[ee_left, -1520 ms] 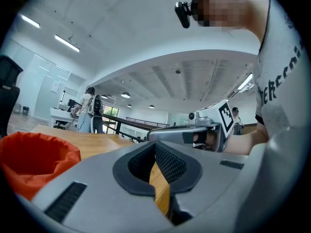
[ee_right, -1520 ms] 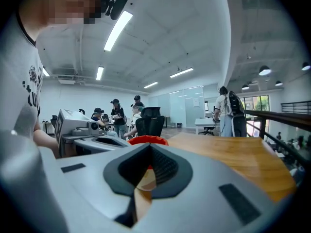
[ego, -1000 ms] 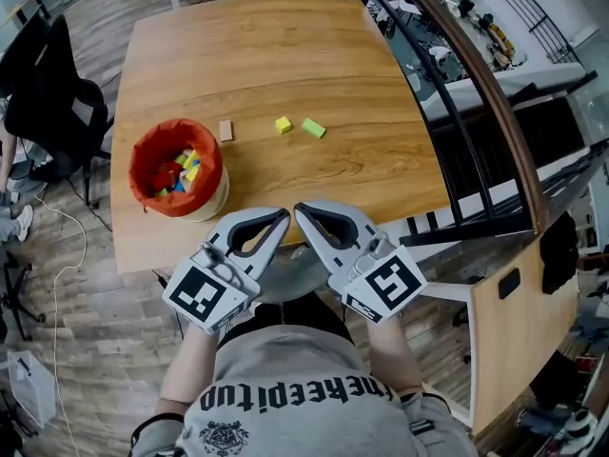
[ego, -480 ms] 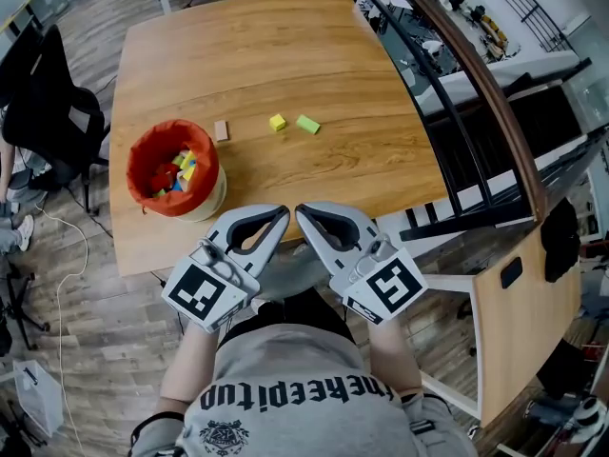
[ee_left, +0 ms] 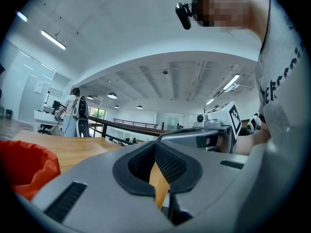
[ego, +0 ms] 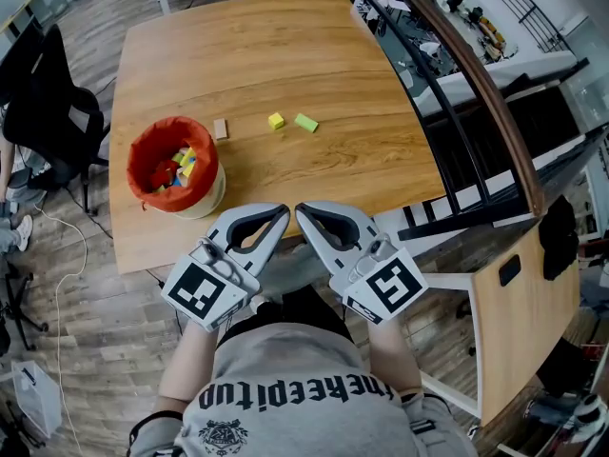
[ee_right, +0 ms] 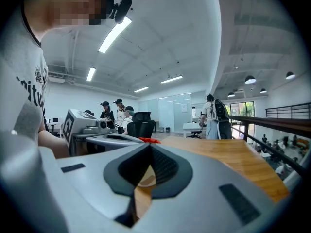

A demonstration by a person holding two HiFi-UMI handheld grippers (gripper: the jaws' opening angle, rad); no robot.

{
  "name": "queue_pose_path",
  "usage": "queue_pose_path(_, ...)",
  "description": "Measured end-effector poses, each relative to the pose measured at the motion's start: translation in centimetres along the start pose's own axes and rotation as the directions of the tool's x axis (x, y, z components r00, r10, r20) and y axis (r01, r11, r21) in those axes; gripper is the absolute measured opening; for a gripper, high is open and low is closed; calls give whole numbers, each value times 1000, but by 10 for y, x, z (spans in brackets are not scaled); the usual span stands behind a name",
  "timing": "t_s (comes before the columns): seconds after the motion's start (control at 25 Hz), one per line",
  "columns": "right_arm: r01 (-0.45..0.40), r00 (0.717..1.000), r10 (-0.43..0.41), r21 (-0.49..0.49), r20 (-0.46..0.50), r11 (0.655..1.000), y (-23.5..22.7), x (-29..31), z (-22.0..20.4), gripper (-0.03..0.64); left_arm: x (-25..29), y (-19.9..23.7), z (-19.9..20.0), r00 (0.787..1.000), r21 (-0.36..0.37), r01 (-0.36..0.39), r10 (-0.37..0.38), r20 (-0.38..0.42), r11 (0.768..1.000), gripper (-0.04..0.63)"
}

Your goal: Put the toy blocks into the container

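- Container (ego: 143,146), red-lined, stands at the left of the table (ego: 285,55), already part-filled with blocks.
- Just right of it lie a tan block (ego: 221,129), yellow block (ego: 276,120) and green block (ego: 305,123), seemingly awaiting pickup.
- Left gripper (ego: 282,214) and right gripper (ego: 301,209) hover at the near edge, both clenched on nothing, probably parked between picks.

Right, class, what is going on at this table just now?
A person holds the left gripper and right gripper side by side at the near edge of the table, both shut and empty. The orange container already holds several toy blocks. A tan block, yellow block and green block lie loose, untouched.
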State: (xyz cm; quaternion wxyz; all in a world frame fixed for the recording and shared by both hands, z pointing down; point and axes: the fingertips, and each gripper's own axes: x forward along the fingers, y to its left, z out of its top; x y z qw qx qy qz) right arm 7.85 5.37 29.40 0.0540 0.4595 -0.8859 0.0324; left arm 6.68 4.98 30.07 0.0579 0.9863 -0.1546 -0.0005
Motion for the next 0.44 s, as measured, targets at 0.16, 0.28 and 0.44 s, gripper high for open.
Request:
queue_pose_path(0.16, -2, 1000, 2, -4, -1, 1000, 3, -1, 0, 11, -2, -2, 0, 1000, 3, -2, 2, 3, 1000, 15)
queue_pose_path(0.28, -4, 1000, 4, -5, 2, 1000, 6, -1, 0, 11, -4, -3, 0, 1000, 4, -5, 5, 5, 1000, 15)
queue_pose_path(0.44, -2, 1000, 2, -4, 7, 1000, 10, -2, 0, 11, -9, -4, -1, 1000, 8, -9, 9, 8, 1000, 15)
